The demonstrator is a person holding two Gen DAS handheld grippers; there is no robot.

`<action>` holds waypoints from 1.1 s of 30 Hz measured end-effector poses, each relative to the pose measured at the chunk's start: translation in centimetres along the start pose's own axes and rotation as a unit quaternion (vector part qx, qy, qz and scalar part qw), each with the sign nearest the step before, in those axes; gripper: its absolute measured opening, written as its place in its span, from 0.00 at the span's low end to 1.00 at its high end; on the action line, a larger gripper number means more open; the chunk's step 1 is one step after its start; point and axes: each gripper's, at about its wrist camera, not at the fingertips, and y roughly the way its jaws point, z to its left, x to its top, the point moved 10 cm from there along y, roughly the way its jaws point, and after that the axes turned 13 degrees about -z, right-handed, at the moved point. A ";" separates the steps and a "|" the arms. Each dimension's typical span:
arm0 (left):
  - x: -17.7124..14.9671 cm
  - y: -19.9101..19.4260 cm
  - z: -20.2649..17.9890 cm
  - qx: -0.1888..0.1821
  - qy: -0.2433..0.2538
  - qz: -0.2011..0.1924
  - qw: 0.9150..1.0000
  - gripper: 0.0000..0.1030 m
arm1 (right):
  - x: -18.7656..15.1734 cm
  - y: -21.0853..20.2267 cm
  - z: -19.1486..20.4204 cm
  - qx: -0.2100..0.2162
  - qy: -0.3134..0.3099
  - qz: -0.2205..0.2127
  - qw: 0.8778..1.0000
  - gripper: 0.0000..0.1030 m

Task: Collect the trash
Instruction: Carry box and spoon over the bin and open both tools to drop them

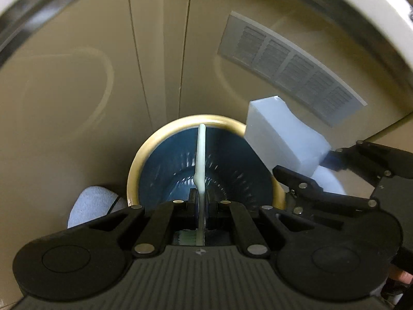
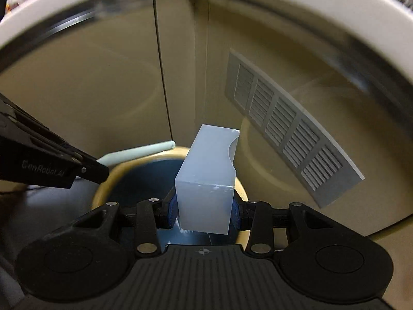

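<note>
My left gripper (image 1: 200, 201) is shut on a pale toothbrush (image 1: 200, 155), whose handle points forward over a blue cup with a tan rim (image 1: 160, 139). My right gripper (image 2: 205, 213) is shut on a pale blue box (image 2: 209, 178) and holds it above the same cup (image 2: 134, 173). In the left wrist view the box (image 1: 284, 139) and my right gripper (image 1: 335, 180) sit at the right, just above the cup's rim. In the right wrist view the toothbrush handle (image 2: 139, 152) and my left gripper (image 2: 51, 165) show at the left.
Both grippers are inside a round beige drum with a white and metal rim (image 1: 382, 15). A grey vent grille (image 1: 291, 67) is on the back wall at the right. A pale blue sock-like thing (image 1: 90, 204) lies left of the cup.
</note>
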 end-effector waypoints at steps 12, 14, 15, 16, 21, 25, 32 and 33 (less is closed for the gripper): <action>-1.7 3.3 1.1 0.020 0.006 0.030 0.999 0.04 | -3.1 2.0 1.8 0.005 -0.024 0.064 0.998 0.41; -1.9 3.6 1.0 0.021 0.007 0.034 0.999 0.04 | -3.6 2.4 2.0 0.006 -0.022 0.074 0.997 0.41; -2.2 3.8 1.0 0.021 0.008 0.037 0.999 0.04 | -3.9 2.6 2.0 0.006 -0.021 0.080 0.997 0.41; -2.2 4.0 1.1 0.022 0.008 0.040 0.999 0.04 | -4.1 2.7 2.1 0.006 -0.022 0.085 0.996 0.41; -2.3 5.5 0.9 0.022 0.005 0.055 0.998 0.04 | -4.2 3.6 2.4 0.006 -0.030 0.096 0.995 0.41; -2.3 5.9 0.8 0.021 0.006 0.057 0.998 0.04 | -4.1 4.4 2.3 0.007 -0.029 0.099 0.995 0.41; -2.6 6.3 0.5 0.021 0.009 0.060 0.998 0.04 | -4.1 4.8 2.1 0.008 -0.026 0.102 0.994 0.41; -2.6 6.4 0.5 0.021 0.010 0.060 0.998 0.04 | -4.2 4.9 2.1 0.008 -0.026 0.104 0.994 0.41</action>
